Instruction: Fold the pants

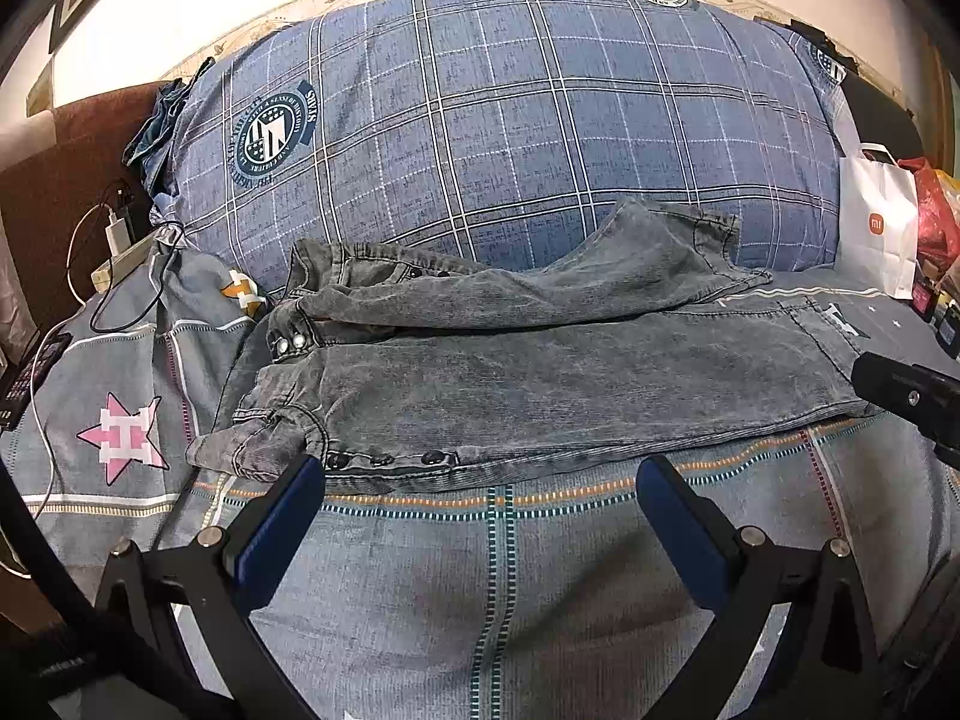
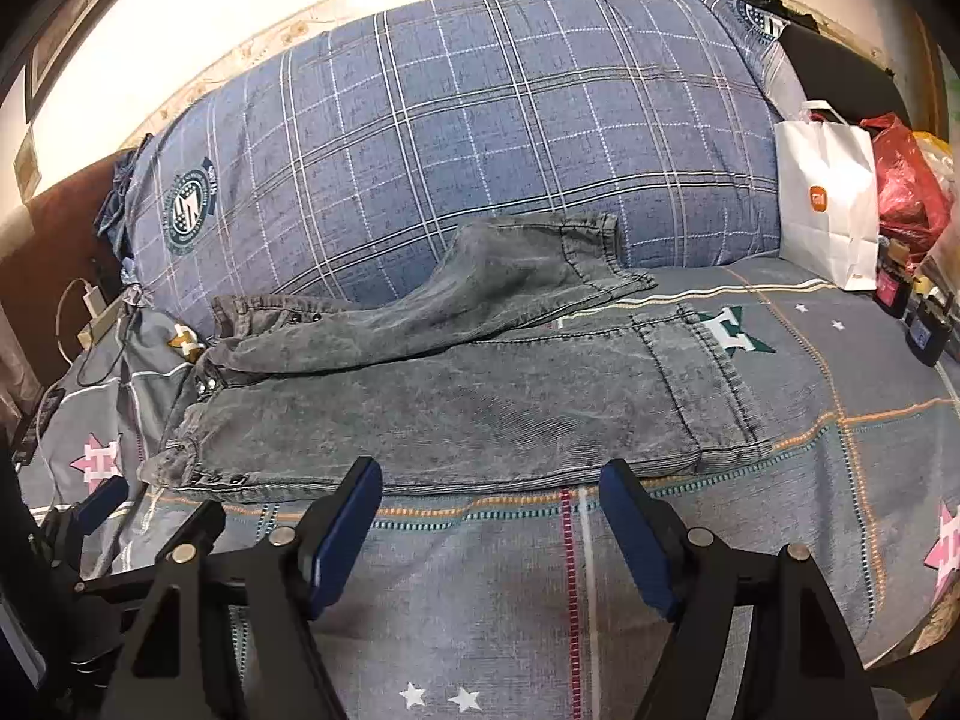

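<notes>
Grey washed-denim pants (image 1: 540,372) (image 2: 468,402) lie across the bed, on the patterned grey bedsheet (image 1: 480,588) (image 2: 480,600). Waistband with metal snap buttons at the left, leg hems at the right. Near leg lies flat and straight; its hem reaches a green star print on the sheet in the right wrist view. Far leg is rumpled, lying partly over the near leg, with its hem end riding up against the big blue plaid pillow (image 1: 510,120) (image 2: 456,138) behind.

Left tongs (image 1: 480,483): jaws spread wide, nothing between them, blue pads facing each other. The left pad tip sits at the near edge of the pants by the waistband snaps; whether it touches the cloth cannot be told. The right pad tip stands just short of the near hem edge, over the sheet.

Right tongs (image 2: 489,480): jaws also wide apart and holding nothing, tips at the near edge of the flat leg, around mid-length; contact cannot be told.

Each tool shows at the edge of the other's view.

Surroundings: white paper shopping bag (image 1: 879,222) (image 2: 831,204) with orange logo at the right end of the pillow, red plastic bag (image 1: 936,210) (image 2: 906,192) just beside it. At the left, a white charger with cable (image 1: 117,228) (image 2: 90,300) and a dark phone (image 1: 30,378) on the sheet's edge.
</notes>
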`<state>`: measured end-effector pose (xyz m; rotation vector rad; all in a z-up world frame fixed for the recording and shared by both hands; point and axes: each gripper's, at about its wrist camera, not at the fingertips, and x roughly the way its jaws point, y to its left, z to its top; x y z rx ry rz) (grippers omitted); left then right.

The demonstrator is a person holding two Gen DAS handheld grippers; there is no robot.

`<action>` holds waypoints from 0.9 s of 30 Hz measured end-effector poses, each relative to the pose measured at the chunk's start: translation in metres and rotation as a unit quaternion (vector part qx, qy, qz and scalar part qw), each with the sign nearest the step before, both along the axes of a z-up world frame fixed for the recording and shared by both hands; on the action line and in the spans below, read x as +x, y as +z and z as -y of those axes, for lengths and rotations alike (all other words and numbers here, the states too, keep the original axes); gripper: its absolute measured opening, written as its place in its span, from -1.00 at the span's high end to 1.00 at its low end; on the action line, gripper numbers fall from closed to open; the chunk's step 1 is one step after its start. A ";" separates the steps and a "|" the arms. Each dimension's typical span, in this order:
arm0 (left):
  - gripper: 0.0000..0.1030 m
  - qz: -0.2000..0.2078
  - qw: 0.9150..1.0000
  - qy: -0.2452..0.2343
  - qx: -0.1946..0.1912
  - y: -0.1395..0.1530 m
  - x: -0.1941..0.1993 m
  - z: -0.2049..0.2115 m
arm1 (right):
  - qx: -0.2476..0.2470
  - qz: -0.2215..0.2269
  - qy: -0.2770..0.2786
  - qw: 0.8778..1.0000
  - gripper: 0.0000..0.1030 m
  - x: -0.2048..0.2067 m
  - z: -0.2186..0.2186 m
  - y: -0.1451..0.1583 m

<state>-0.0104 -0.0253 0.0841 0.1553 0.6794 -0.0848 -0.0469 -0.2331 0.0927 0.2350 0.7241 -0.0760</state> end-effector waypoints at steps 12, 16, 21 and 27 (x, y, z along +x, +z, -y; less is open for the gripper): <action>-1.00 -0.011 1.000 -0.003 -0.009 0.001 0.001 0.000 | 0.014 -0.003 0.021 1.000 -0.52 0.003 -0.006 -0.005; -1.00 -0.015 1.000 -0.004 -0.009 0.000 0.001 0.000 | 0.011 -0.023 0.013 1.000 -0.58 0.006 -0.004 -0.011; -1.00 -0.016 1.000 -0.004 -0.010 0.000 0.001 0.000 | 0.015 -0.029 0.003 0.999 -0.72 0.007 0.000 -0.014; -1.00 -0.020 1.000 -0.007 -0.012 0.000 0.001 0.000 | 0.003 -0.027 0.001 1.000 -0.73 0.005 -0.003 -0.009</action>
